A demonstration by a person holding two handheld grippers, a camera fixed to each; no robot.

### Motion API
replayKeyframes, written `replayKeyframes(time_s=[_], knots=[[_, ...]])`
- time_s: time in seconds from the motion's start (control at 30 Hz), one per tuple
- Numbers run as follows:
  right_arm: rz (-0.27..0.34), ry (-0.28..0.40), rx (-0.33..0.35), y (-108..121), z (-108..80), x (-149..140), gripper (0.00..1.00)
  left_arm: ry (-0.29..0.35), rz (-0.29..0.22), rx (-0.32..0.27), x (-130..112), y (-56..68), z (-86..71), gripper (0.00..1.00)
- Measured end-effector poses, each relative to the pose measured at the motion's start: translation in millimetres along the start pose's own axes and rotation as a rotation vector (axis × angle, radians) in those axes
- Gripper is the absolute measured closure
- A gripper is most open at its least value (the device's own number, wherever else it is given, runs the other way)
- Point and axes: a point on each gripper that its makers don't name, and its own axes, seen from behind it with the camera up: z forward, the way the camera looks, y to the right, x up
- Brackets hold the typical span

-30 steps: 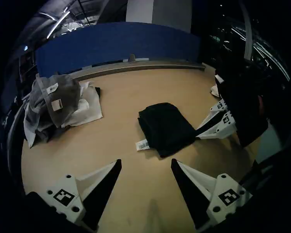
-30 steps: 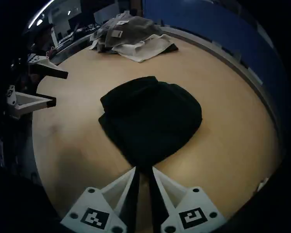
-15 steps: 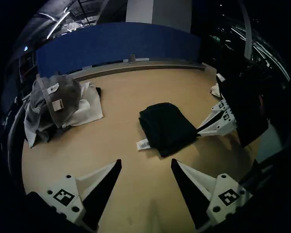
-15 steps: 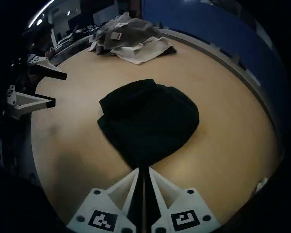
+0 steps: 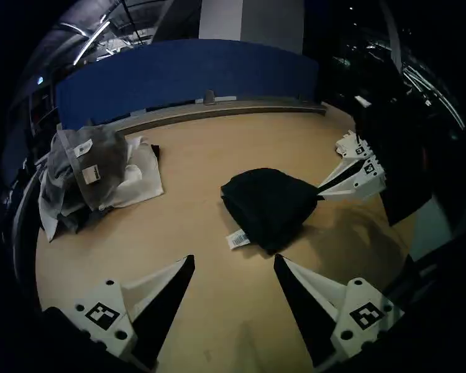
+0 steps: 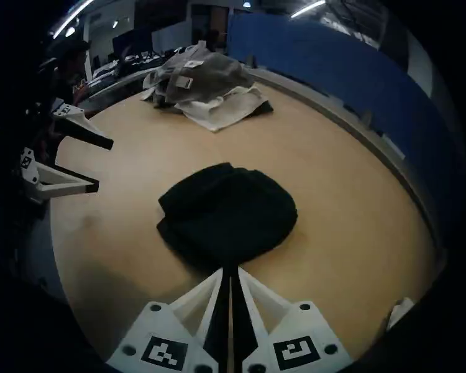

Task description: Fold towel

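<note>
A folded black towel with a white tag lies mid-table on the wooden table. In the right gripper view the towel lies just beyond my right gripper, whose fingers are shut on its near edge. The left gripper view shows that right gripper at the towel's right side, holding that edge slightly raised. My left gripper hovers open over bare table, short of the towel and apart from it. Off to the left in the right gripper view, the left gripper stands open.
A heap of grey and white cloths lies at the table's far left, and it is the pile of cloths at the back in the right gripper view. A blue partition runs behind the table. A person's dark sleeve is at the right.
My right gripper closed fully on the towel's edge, then rose and drew back, lifting that edge and shifting the towel slightly. The left gripper has stayed open and nearly still.
</note>
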Motion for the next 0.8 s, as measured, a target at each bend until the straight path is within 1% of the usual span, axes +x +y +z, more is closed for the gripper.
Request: replayKeyframes(time_s=[0.4,0.53,0.8], knots=[[-0.055,0.143,-0.067,15,-39.8,56,0.99,0.016,0.01,0.001,11,2.6,-1.1,0.05],[-0.049,0.184,-0.076,18,-54.2,71,0.99,0.019,0.013,0.0,13,4.7,-1.3,0.05],[0.003,0.26,-0.082,25,-81.0,92,0.99,0.02,0.018,-0.005,15,11.6,-0.7,0.05]])
